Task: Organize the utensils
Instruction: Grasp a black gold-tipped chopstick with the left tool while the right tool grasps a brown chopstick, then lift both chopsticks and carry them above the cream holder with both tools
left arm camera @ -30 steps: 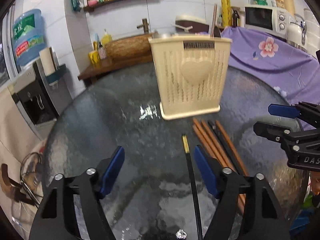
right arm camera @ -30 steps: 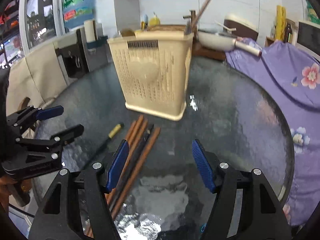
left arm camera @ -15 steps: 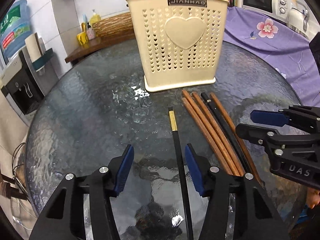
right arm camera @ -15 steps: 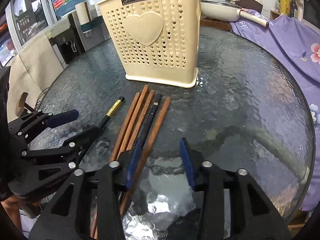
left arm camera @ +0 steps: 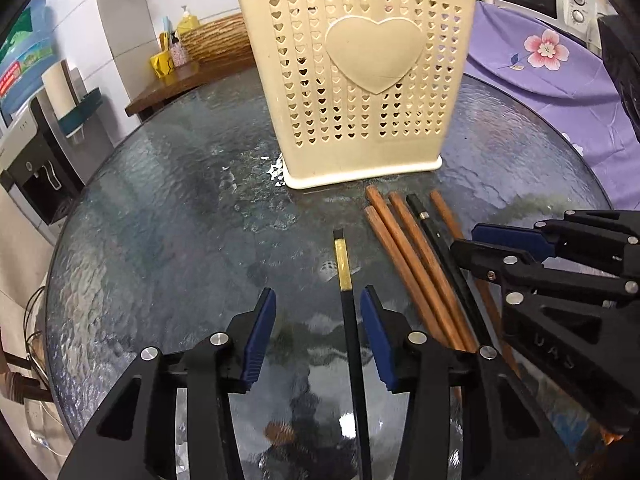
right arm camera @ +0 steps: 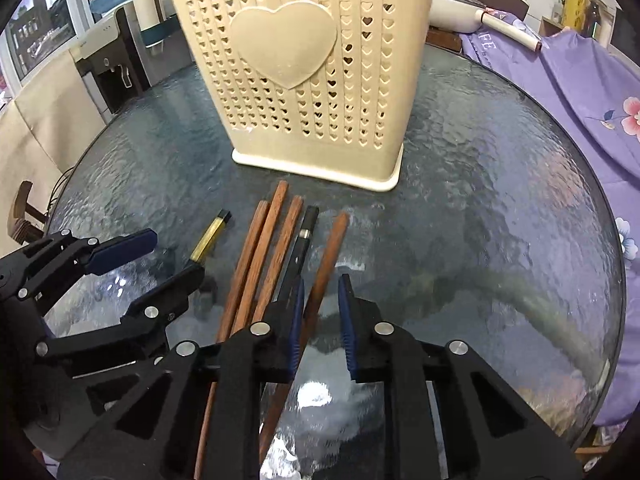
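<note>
Your left gripper [left arm camera: 318, 332] is closing around the black gold-banded chopstick [left arm camera: 352, 344]; your right gripper [right arm camera: 320, 320] is closing around the outermost brown wooden chopstick [right arm camera: 324, 264], at 6 o'clock of the cream perforated plastic holder [left arm camera: 360, 80]. Both are light, stiff, slippery; grip mid-shaft.

Both views bright, even indoor light; white glare patches on the glass table [left arm camera: 168, 240] near the bottom centre, esp. in right wrist view. Strong fisheye bend w/ black vignette at corners; basket [right arm camera: 304, 80] walls bow outward. Centre sharp, slight smear on right gripper [right arm camera: 320, 320] pads, soft shadows under the chopsticks [left arm camera: 412, 256]
</note>
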Tool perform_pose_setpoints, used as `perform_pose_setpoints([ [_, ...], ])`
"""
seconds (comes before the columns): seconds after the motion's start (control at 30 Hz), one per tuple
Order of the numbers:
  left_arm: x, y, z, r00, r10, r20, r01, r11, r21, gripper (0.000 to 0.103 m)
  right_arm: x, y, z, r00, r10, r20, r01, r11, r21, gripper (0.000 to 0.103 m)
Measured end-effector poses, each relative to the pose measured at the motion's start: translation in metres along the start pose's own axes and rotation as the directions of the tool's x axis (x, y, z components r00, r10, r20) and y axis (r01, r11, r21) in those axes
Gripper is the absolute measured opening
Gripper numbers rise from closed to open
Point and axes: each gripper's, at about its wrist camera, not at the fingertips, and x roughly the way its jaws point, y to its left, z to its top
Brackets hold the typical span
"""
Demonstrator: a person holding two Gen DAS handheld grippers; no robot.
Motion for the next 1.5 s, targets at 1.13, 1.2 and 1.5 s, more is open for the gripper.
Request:
perform_pose_setpoints([
  [1.13,-0.019,0.017,0.022,0.997,-0.058,0.057,0.062,0.996,-0.068,0.007,-0.05,-0.032,0.005,0.976,0.122,0.183,-0.134,0.989,0.055,0.008],
  [1.2,-0.036,0.022,0.025,0.992,-0.069,0.103,0.078,0.993,-0.091,0.007,-0.068,-0.033,0.005,0.964,0.133,0.23,-0.148,0.988,0.049,0.008],
  [1.5,-0.126,0.032,0.031,0.944,-0.085,0.32,0.131,0.984,-0.125,0.007,-0.165,-0.033,0.008,0.88,0.181,0.439,-0.186,0.982,-0.032,0.008],
])
